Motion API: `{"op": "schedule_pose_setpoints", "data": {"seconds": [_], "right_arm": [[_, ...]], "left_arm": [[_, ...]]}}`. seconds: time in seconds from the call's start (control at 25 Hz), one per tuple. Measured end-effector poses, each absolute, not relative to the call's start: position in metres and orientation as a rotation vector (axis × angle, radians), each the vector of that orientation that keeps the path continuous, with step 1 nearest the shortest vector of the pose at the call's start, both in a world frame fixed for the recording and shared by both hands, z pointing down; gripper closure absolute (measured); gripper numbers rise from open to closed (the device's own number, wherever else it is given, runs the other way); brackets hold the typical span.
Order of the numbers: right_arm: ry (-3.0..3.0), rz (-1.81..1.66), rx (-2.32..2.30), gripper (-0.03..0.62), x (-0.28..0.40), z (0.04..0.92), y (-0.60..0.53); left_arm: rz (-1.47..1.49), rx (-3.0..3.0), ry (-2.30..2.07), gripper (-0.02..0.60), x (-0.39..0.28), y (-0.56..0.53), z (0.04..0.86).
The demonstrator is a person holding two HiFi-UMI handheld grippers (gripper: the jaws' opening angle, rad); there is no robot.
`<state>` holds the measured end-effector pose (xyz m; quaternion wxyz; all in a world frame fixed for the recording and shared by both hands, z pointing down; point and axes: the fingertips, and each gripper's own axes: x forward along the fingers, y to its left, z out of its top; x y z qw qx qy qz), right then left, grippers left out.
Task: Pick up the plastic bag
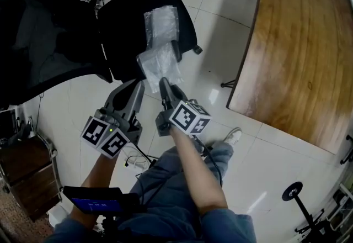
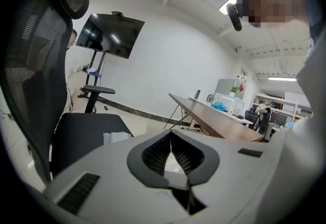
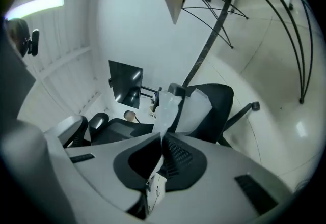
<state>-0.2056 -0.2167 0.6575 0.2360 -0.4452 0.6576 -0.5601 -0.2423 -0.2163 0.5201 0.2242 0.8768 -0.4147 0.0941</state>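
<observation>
A clear plastic bag (image 1: 160, 62) hangs crumpled over the front edge of a black office chair's seat (image 1: 124, 21). My right gripper (image 1: 164, 83) is shut on its near end. In the right gripper view the bag (image 3: 166, 108) rises straight out of the closed jaws of the right gripper (image 3: 162, 139). A second flat clear bag (image 1: 161, 24) lies further back on the seat, also visible as the second bag (image 3: 199, 106) and as a pale patch, the second bag (image 2: 116, 137). My left gripper (image 1: 138, 85) sits just left of the held bag; the left gripper (image 2: 171, 134) has its tips together with nothing between them.
The chair's mesh backrest (image 1: 44, 37) stands at the left and an armrest (image 1: 176, 51) beside the bags. A curved wooden table (image 1: 303, 43) fills the right. A dark cabinet (image 1: 22, 175) and cables sit low left; a round stand base (image 1: 292, 191) is low right.
</observation>
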Motion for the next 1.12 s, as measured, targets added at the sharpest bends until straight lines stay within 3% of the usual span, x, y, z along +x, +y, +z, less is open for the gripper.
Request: {"op": "schedule_pose_setpoints", "data": {"seconds": [0.48, 1.12], "right_arm": [[1.986, -1.435, -1.231, 0.588, -0.208, 0.629, -0.223], [2.448, -1.239, -1.168, 0.589, -0.214, 0.503, -0.219]], "left_arm": [[0.215, 2.400, -1.174, 0.571, -0.244, -0.217, 0.516], [-0.016, 2.408, -1.150, 0.574, -0.239, -0.203, 0.439]]}}
